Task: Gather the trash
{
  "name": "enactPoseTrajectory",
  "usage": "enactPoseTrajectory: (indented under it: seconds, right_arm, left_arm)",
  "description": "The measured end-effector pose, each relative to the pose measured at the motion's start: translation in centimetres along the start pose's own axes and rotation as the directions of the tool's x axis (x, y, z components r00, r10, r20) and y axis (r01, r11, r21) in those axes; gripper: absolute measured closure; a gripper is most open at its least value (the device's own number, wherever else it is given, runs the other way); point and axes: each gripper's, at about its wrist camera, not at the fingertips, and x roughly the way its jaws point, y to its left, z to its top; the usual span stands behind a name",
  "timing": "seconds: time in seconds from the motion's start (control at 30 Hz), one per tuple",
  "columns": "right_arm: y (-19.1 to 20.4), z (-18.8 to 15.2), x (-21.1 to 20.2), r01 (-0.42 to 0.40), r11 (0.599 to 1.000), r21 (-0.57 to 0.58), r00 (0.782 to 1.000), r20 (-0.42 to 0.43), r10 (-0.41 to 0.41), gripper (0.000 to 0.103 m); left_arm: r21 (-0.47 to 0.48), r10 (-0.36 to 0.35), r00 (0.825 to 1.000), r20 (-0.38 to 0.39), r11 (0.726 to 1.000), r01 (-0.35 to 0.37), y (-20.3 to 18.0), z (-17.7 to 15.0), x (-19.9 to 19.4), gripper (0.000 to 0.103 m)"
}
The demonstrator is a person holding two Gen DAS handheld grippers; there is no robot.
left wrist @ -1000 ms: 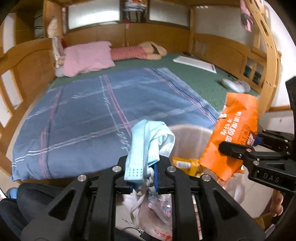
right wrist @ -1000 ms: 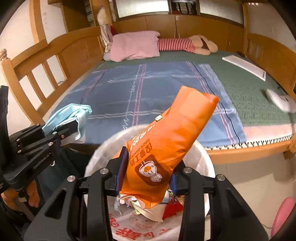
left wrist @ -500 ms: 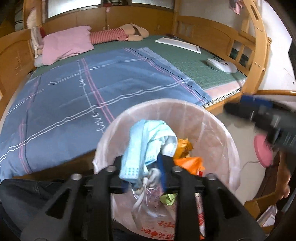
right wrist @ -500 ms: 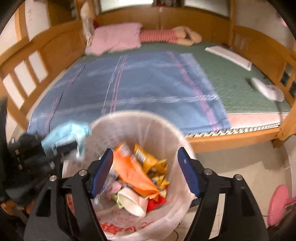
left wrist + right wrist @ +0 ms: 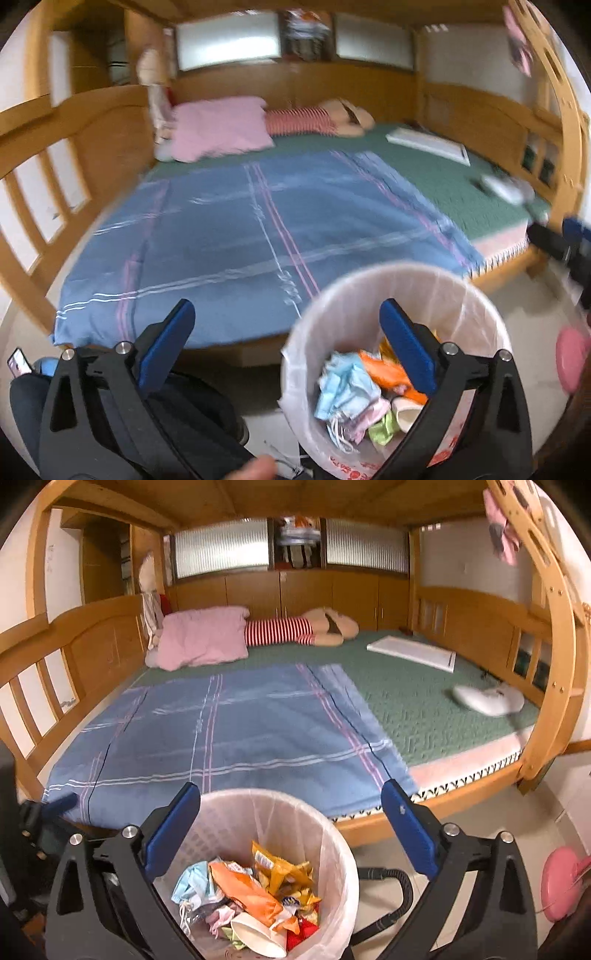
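Note:
A white lined trash bin (image 5: 402, 267) stands on the floor at the foot of the bed. Inside it lie a light blue face mask (image 5: 345, 384), an orange snack packet (image 5: 386, 369) and other wrappers. My left gripper (image 5: 286, 310) hangs above the bin's left rim, its jaws opening with nothing between them. In the right wrist view the bin (image 5: 332, 849) is below my right gripper (image 5: 290, 788), whose jaws are also opening and hold nothing. The orange packet (image 5: 247, 890) and the mask (image 5: 195, 882) rest in the heap.
A wooden-framed bed (image 5: 461, 790) with a blue plaid blanket (image 5: 221, 731) and a pink pillow (image 5: 199, 638) fills the view. A black hose (image 5: 399, 882) and a pink round object (image 5: 561, 882) lie on the floor. A dark-trousered leg (image 5: 184, 410) is beside the bin.
Both grippers went from shut to wide open. The blue mask left the left jaws and the orange packet left the right jaws; both now lie in the bin. Both grippers lifted slightly.

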Motion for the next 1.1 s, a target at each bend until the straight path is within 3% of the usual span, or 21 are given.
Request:
enactPoseTrajectory:
  seconds: [0.17, 0.43, 1.1]
  right_arm:
    - [1.4, 0.1, 0.2, 0.011, 0.998, -0.064, 1.0, -0.008, -0.011, 0.004]
    - [2.8, -0.7, 1.0, -0.017, 0.996, -0.083, 0.998, -0.059, 0.012, 0.004]
    - [3.0, -1.1, 1.6, -0.021, 0.997, -0.078, 0.998, -0.058, 0.017, 0.004]
  left_arm:
    - [-0.071, 0.068, 0.997, 0.041, 0.995, -0.065, 1.6, 0.5, -2.2, 0.003]
    - [-0.081, 0.053, 0.998, 0.021, 0.995, -0.051, 1.7, 0.3, -2.9, 0.003]
    - [-0.095, 0.051, 0.999, 0.01, 0.994, -0.05, 1.7, 0.2, -2.6, 0.003]
